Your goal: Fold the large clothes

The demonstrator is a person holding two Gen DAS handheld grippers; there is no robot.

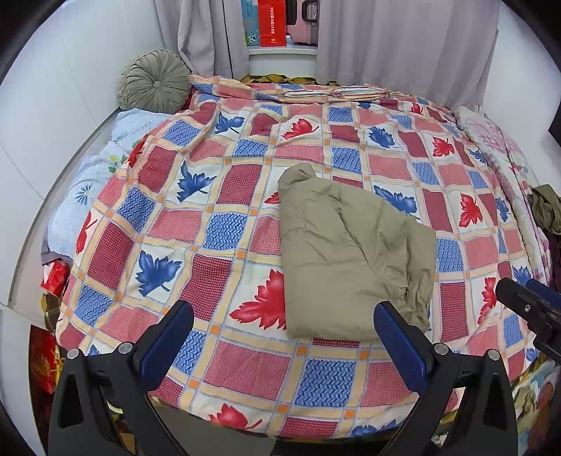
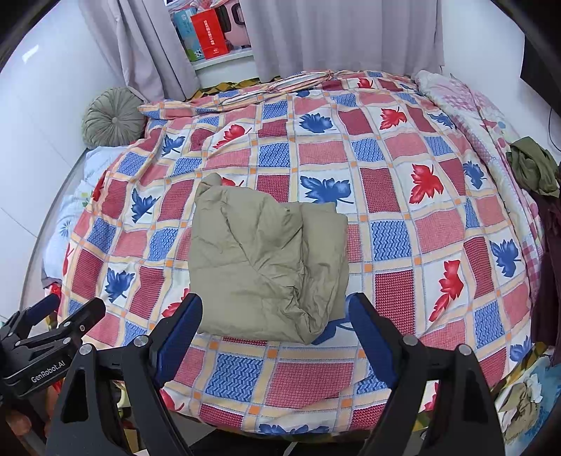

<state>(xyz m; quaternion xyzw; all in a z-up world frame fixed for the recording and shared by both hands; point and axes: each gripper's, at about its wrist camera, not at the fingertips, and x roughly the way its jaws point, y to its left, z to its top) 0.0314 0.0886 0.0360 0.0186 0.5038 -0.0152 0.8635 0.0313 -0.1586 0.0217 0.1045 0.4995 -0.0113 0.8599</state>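
Note:
A khaki padded garment (image 1: 347, 252) lies folded into a thick bundle on the leaf-patterned bed cover (image 1: 210, 217); it also shows in the right wrist view (image 2: 263, 263). My left gripper (image 1: 284, 329) is open and empty, held above the near edge of the bed, its right finger close to the bundle's near right corner. My right gripper (image 2: 275, 322) is open and empty, its jaws wide on either side of the bundle's near edge without gripping it. The right gripper also shows at the right edge of the left wrist view (image 1: 526, 305), and the left gripper at the lower left of the right wrist view (image 2: 52, 333).
A round green cushion (image 1: 154, 82) and pale pillow (image 1: 101, 168) lie at the far left. A dark olive crumpled garment (image 2: 534, 168) sits at the bed's right edge beside a pink quilt (image 2: 470, 105). Grey curtains (image 1: 403, 42) and a shelf with a red box (image 1: 272, 22) stand behind.

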